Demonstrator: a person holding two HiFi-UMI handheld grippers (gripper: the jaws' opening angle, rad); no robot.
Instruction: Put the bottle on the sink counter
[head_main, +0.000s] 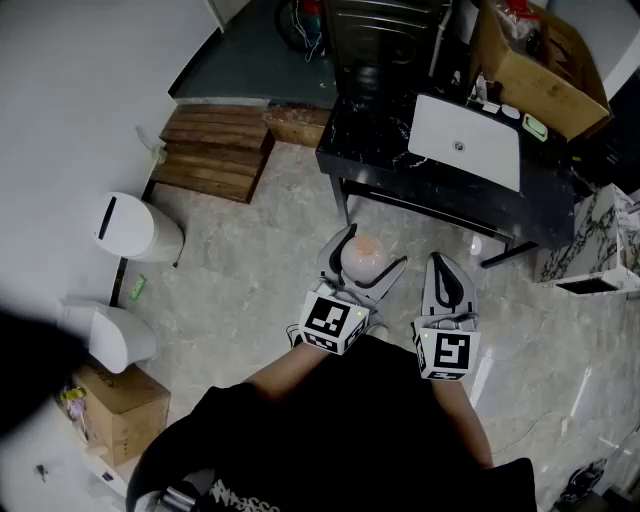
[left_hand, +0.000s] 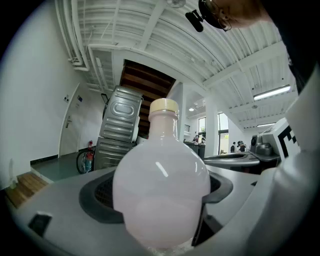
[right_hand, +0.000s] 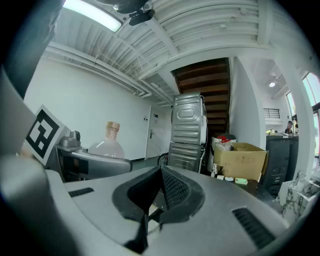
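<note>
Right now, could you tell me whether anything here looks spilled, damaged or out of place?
Nothing stands out. The bottle sits upright and capped in the left hand-held gripper, no spill shows on the floor, and the sink counter ahead looks undamaged.

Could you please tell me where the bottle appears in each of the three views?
Head view: the bottle sits at centre, held by the left claw.
Left gripper view: it fills the lower centre.
Right gripper view: at mid-left.
Shared landmark: the ribbed metal unit, in all three.
</note>
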